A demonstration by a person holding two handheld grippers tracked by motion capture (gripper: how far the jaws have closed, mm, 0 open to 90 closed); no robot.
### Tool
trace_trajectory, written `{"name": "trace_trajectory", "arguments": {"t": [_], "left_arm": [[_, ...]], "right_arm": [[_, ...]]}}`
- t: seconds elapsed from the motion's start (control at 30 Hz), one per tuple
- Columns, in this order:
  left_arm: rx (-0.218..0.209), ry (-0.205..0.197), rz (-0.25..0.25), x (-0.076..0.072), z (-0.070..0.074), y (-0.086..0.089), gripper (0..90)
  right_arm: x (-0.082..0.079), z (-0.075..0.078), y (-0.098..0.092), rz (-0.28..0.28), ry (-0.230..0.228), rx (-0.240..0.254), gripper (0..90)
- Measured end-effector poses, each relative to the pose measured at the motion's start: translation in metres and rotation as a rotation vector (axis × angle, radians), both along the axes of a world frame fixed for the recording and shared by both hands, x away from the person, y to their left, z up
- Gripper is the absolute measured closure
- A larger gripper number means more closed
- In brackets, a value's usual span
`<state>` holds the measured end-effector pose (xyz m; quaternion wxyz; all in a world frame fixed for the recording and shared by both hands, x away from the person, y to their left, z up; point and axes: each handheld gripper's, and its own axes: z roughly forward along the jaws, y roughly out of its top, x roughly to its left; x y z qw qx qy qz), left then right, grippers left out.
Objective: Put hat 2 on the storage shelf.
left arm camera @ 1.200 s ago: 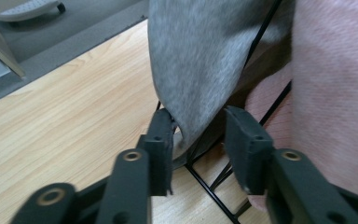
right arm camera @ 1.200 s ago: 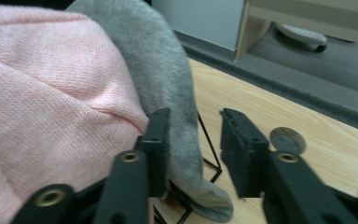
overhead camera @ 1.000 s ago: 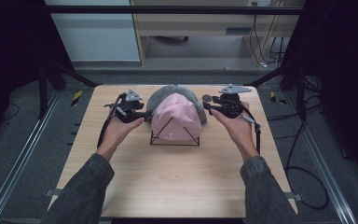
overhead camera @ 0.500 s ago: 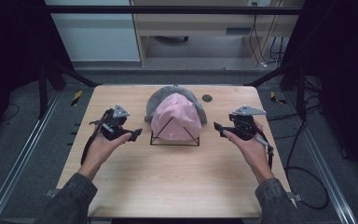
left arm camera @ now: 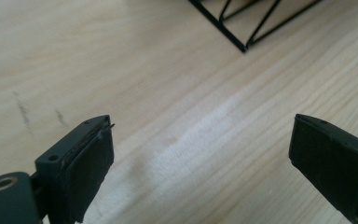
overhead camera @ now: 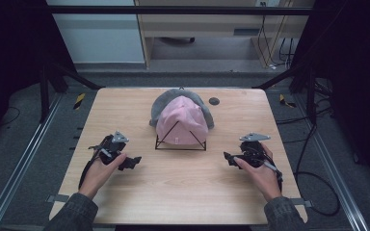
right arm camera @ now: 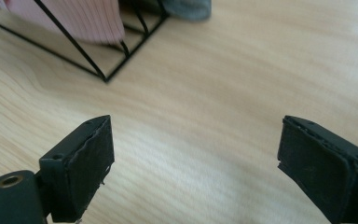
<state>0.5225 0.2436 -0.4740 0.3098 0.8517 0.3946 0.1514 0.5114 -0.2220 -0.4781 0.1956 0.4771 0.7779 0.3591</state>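
A pink cap hangs on a black wire stand at the table's middle, over a grey cap behind it. My left gripper rests low over the wood to the stand's left, apart from it. Its jaws have just been opening and stand open with nothing between them. My right gripper is to the stand's right, also apart, and its jaws have just been opening too, with bare wood between them. The stand's corner and the pink cap's edge show in the right gripper view.
A small dark round object lies at the back of the wooden table, right of the caps. Dark frame rails run along both sides, and cables lie on the floor to the right.
Both hands have drawn back from the caps toward the near side and outward, and have come down close to the table. Both pairs of jaws have opened wide.
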Motion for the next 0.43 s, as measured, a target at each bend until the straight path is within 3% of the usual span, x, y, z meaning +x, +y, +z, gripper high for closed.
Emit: {"name": "trace_trajectory", "arguments": {"t": [0.2,0.3,0.33,0.43], "left_arm": [[0.038,0.051,0.031,0.003,-0.016,0.002,5.7],[0.038,0.063,0.034,0.005,-0.019,0.002,4.9],[0.055,0.06,0.034,0.005,-0.02,0.002,4.2],[0.051,0.058,0.034,0.005,-0.021,0.001,3.0]], "right_arm": [[-0.002,-0.017,-0.004,-0.024,0.063,0.003,9.9],[-0.003,-0.021,-0.004,-0.027,0.069,-0.006,9.5],[-0.004,-0.023,-0.003,-0.031,0.077,-0.004,9.3],[-0.004,-0.027,-0.002,-0.031,0.058,-0.041,8.1]]}}
